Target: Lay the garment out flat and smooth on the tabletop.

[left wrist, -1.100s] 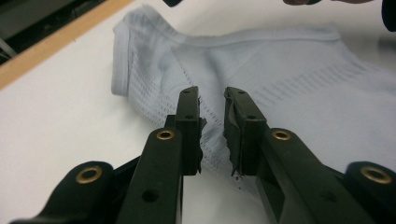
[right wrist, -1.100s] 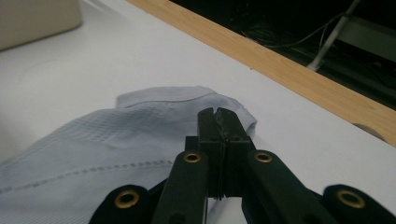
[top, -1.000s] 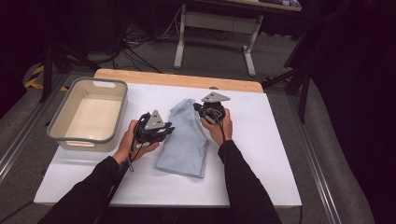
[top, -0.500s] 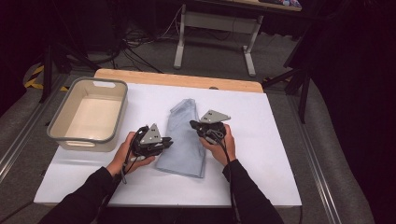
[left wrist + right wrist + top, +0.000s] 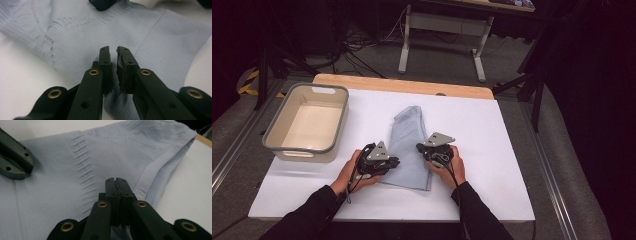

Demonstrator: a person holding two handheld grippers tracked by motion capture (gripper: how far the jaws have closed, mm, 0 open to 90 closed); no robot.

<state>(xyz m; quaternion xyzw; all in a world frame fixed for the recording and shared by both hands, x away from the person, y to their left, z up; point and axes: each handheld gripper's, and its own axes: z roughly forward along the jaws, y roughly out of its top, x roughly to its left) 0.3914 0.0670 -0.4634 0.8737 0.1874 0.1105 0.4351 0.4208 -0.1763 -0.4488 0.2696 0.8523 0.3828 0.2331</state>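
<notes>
Lying flat on the white counter (image 5: 492, 150), the pale blue knitted garment (image 5: 409, 145) stretched from near the counter's middle toward the person's edge, folded into a long narrow shape. The left tongs (image 5: 396, 162) sat at its near left edge and the right tongs (image 5: 421, 149) at its near right edge, each in a hand that came in from the bottom of the high view.

A second before, both hands had been farther up the cloth, about level with its middle; since then they had come back toward the person and lower, and the garment now lay longer and flatter, its far end reaching higher up the counter than it had.

In the left gripper view the left tongs (image 5: 114, 65) had just been closing; a narrow slit remained between the pads, with the ribbed cloth (image 5: 155, 42) beneath them, and whether any fabric was pinched I could not tell. In the right gripper view the right tongs (image 5: 116, 187) were pressed together over the garment (image 5: 57, 180) just beside its folded, seamed edge; no clear fold of cloth showed between the pads.

A beige tub (image 5: 277, 145) stood on the counter's left side, apart from the garment.
</notes>
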